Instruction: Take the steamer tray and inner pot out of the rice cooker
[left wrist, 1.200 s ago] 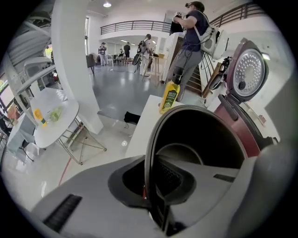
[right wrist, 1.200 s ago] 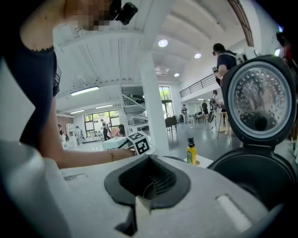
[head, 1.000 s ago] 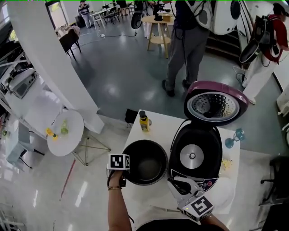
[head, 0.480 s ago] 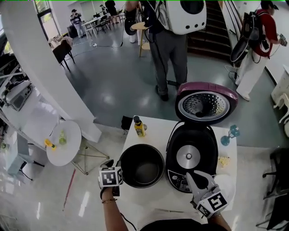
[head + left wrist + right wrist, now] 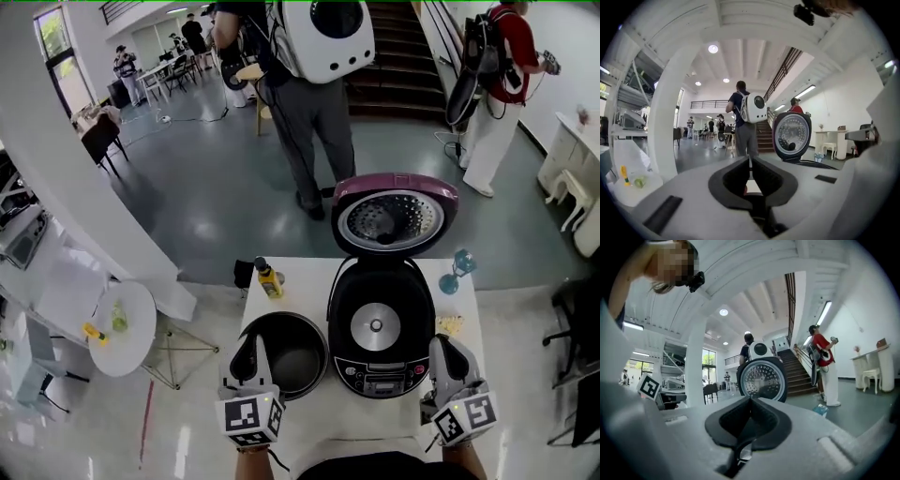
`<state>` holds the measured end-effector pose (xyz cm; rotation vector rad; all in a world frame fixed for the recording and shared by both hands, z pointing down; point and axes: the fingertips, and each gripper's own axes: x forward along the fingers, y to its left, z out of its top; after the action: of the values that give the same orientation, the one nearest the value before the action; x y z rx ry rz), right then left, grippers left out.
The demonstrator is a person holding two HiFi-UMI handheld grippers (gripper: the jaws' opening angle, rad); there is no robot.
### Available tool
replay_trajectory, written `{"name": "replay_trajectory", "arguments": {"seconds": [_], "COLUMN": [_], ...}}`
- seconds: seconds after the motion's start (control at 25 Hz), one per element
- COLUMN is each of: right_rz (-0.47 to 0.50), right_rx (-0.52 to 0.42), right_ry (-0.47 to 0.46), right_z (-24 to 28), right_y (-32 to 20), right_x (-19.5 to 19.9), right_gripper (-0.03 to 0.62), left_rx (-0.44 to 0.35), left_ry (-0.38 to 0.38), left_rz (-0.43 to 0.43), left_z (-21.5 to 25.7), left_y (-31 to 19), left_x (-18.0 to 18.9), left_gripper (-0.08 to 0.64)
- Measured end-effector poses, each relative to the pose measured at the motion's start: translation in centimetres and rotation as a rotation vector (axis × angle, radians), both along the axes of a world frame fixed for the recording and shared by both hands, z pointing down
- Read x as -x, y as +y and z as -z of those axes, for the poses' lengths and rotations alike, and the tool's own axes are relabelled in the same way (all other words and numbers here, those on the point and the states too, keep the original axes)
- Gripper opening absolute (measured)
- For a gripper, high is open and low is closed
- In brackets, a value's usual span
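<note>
The rice cooker (image 5: 377, 330) stands open on the white table (image 5: 305, 272), its purple lid (image 5: 394, 214) upright and its bare heating plate showing. The black inner pot (image 5: 292, 352) sits on the table to the cooker's left. My left gripper (image 5: 247, 345) hovers over the pot's near left rim; its jaws have just been closing and now meet with nothing between them (image 5: 750, 158). My right gripper (image 5: 448, 343) is shut and empty to the right of the cooker's front (image 5: 750, 399). Both gripper views look level at the lid (image 5: 791, 137) (image 5: 763, 378). I cannot make out a steamer tray.
A yellow bottle (image 5: 269, 278) stands at the table's far left corner and a blue glass (image 5: 457, 267) at its far right. Something small and yellowish (image 5: 449, 325) lies right of the cooker. People stand beyond the table. A small round table (image 5: 117, 328) is at the left.
My left gripper has come off the pot's left rim, risen and drawn back toward me. My right gripper has swung from the cooker's front to its right side.
</note>
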<state>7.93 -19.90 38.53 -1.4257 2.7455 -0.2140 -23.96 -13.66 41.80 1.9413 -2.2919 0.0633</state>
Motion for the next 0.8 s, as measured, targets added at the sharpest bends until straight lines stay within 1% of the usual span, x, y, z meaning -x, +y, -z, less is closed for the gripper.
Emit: {"name": "replay_trajectory", "arguments": {"seconds": [0.04, 0.08, 0.24, 0.36, 0.44, 0.48, 0.6, 0.76, 0.8], "right_rz": [-0.015, -0.028, -0.08, -0.111, -0.122, -0.126, -0.13, -0.121, -0.119], "right_rx": [-0.002, -0.003, -0.015, -0.019, -0.03, -0.041, -0.065, -0.05, -0.046], "right_ry": [-0.004, -0.009, -0.012, -0.016, 0.004, 0.026, 0.088, 0.084, 0.085], "right_z": [0.3, 0.5, 0.7, 0.8, 0.7, 0.7, 0.5, 0.2, 0.1], "right_y": [0.0, 0.1, 0.7, 1.0, 1.2, 1.2, 1.4, 2.0, 2.1], "right_x": [-0.5, -1.0, -2.5, -3.3, -3.7, -3.8, -3.8, -3.9, -3.9], "right_gripper": [0.003, 0.003, 0.003, 0.003, 0.003, 0.003, 0.003, 0.002, 0.002], "left_rx": [-0.011, -0.018, -0.055, -0.084, -0.088, -0.089, -0.092, -0.064, -0.066], "left_ry": [-0.019, -0.029, -0.006, -0.019, -0.03, -0.051, -0.159, -0.228, -0.234], "left_rz": [-0.016, -0.042, -0.174, -0.228, -0.258, -0.269, -0.287, -0.268, -0.26], "left_z": [0.3, 0.5, 1.1, 1.9, 2.4, 2.7, 3.6, 3.2, 3.2], "left_y": [-0.2, -0.3, -0.5, -0.8, -1.2, -1.3, -1.1, -0.7, -0.5], "left_x": [-1.4, -2.9, -8.1, -10.2, -10.9, -11.2, -11.9, -12.1, -11.9], "left_gripper": [0.006, 0.0, 0.0, 0.0, 0.0, -0.002, 0.0, 0.0, -0.001]}}
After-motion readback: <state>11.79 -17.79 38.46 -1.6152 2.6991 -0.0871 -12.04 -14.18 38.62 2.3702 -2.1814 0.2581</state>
